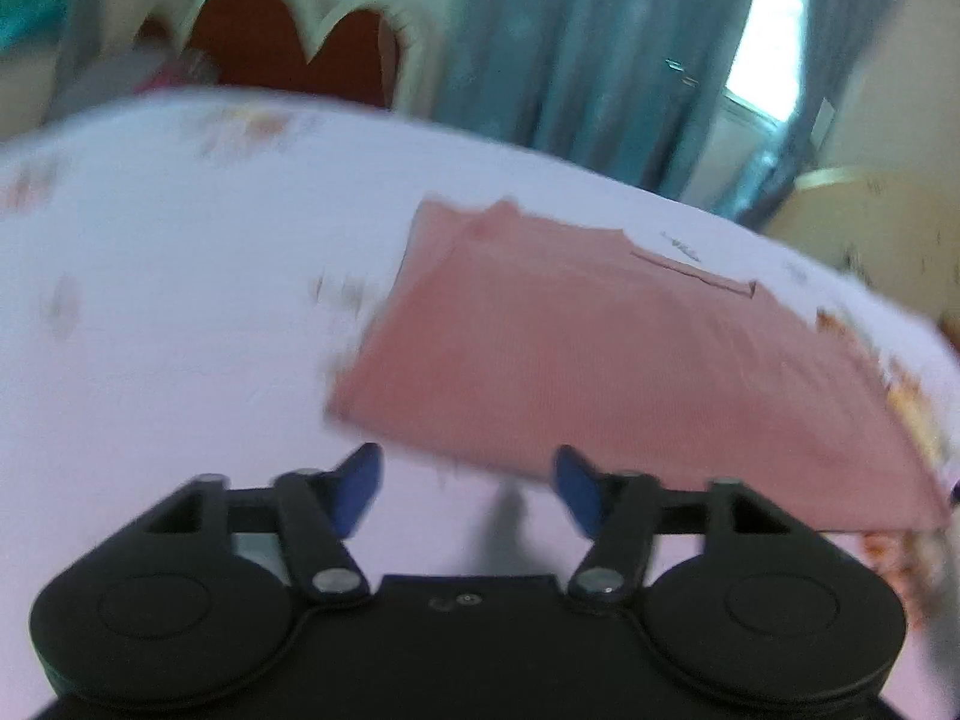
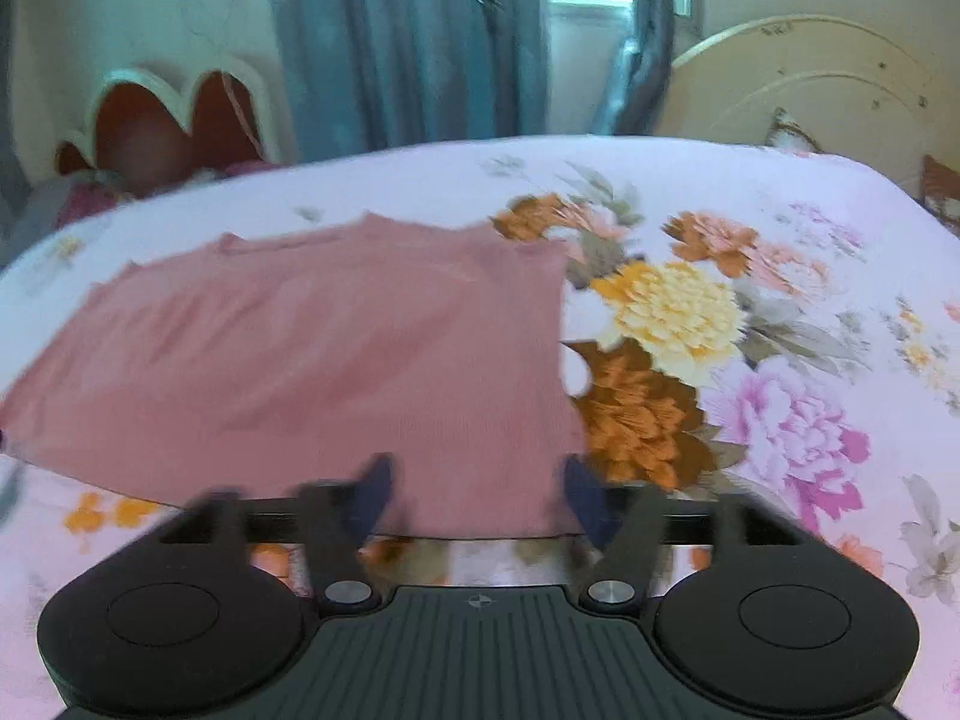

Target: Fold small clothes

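We see the pink top [image 2: 312,354] lying flat on the bedsheet [image 2: 780,240], seemingly partly folded; both the left gripper [image 1: 465,489] and right gripper [image 2: 477,501] gape empty at its near edge, with more folds apparently left.

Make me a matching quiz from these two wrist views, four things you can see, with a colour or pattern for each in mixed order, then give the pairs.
Things:
1. flat knit garment
2. bedsheet
3. long curtains
4. fingers of the left gripper

Descriptions:
A. grey-blue
B. bright blue
C. dusty pink
D. pale with orange, yellow and pink flowers

Pairs: 1-C, 2-D, 3-A, 4-B
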Demonstrator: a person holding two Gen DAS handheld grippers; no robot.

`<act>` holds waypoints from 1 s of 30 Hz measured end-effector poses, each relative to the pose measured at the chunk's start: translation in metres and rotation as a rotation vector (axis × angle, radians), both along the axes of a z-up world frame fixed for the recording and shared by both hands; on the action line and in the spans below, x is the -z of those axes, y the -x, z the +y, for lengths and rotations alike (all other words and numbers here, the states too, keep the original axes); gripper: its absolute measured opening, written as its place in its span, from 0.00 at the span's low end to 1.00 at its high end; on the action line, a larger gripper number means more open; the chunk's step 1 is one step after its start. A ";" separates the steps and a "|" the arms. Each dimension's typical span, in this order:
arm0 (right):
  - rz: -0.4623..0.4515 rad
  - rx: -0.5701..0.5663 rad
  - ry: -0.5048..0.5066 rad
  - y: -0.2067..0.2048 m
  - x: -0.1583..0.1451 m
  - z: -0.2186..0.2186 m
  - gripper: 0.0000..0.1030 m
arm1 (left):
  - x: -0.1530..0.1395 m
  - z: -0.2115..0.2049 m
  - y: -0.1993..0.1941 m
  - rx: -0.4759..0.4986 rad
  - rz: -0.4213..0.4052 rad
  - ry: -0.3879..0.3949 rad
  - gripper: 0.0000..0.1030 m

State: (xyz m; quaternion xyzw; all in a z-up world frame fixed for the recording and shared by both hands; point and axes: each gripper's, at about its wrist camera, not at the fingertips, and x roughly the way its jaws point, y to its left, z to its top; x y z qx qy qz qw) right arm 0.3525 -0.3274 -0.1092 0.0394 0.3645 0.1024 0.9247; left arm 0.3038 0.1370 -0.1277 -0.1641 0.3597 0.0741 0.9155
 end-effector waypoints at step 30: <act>0.138 -0.120 -0.152 -0.138 0.027 0.166 0.00 | 0.056 0.069 -0.071 -0.242 -0.214 0.546 0.08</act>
